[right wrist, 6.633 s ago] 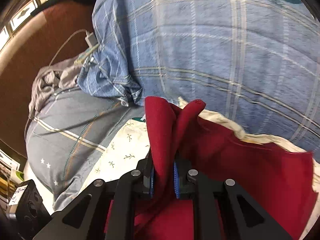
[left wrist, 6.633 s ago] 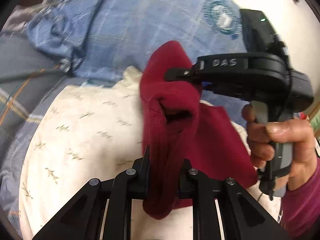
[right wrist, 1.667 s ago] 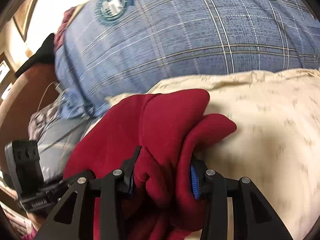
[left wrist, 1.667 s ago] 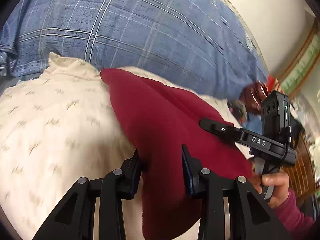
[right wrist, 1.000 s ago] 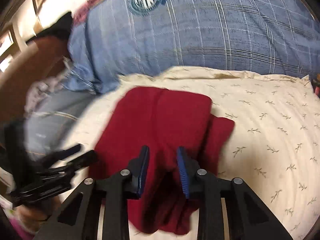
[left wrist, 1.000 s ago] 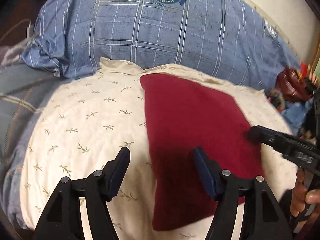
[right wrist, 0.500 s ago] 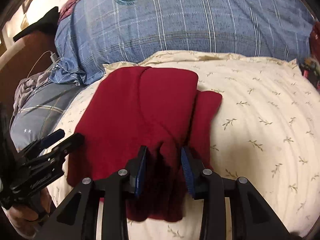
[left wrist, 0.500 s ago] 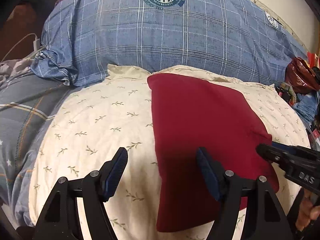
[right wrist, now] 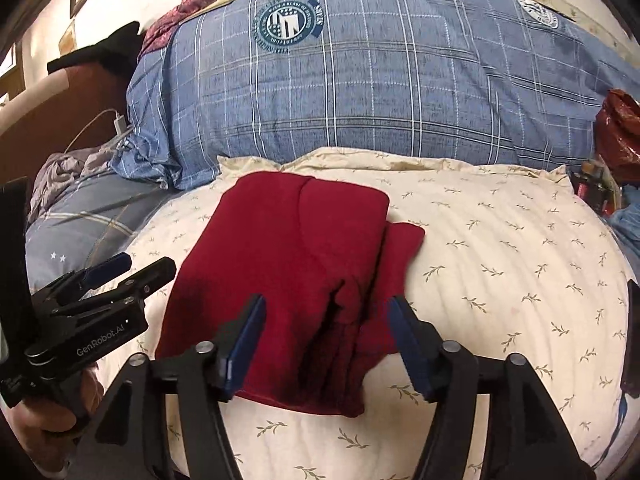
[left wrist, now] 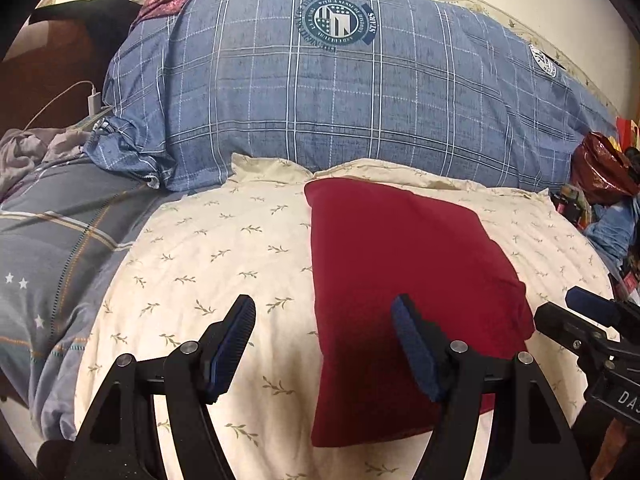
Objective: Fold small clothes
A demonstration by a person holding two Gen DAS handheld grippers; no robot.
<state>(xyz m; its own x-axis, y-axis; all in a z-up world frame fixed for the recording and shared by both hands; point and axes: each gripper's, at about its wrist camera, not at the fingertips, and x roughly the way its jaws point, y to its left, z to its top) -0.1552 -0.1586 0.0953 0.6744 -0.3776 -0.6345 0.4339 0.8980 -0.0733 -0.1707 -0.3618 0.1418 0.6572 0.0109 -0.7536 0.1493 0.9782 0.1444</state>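
garment: red garment (left wrist: 404,280), folded into a rough rectangle, lying flat on the cream pillow (left wrist: 208,264). From the right wrist view (right wrist: 296,248) a narrower flap sticks out along its right edge, and the near end looks a bit rumpled, though the shadow there makes that hard to be sure of.

left hand-held gripper: (left wrist: 324,344) jaws spread wide, nothing pinched. It hangs above the garment's left edge, with one blue pad over bare pillow and the other over the red cloth. Seen from the other side (right wrist: 120,270) it sits off the garment's left side, with a hand (right wrist: 52,412) round the grip.

right hand-held gripper: (right wrist: 324,340) jaws have just been opening and now stand well apart. The garment's near end lies below the gap, pads not pressing on it. In the left view only its tip shows (left wrist: 576,316), just off the garment's right corner.

behind: big blue plaid pillow (left wrist: 340,96) with a round badge, touching the cream pillow's far edge.

left side: grey duvet (left wrist: 52,232), plus a white charger (left wrist: 94,103) with cable further back.

right side: shiny dark red bag (left wrist: 600,168).
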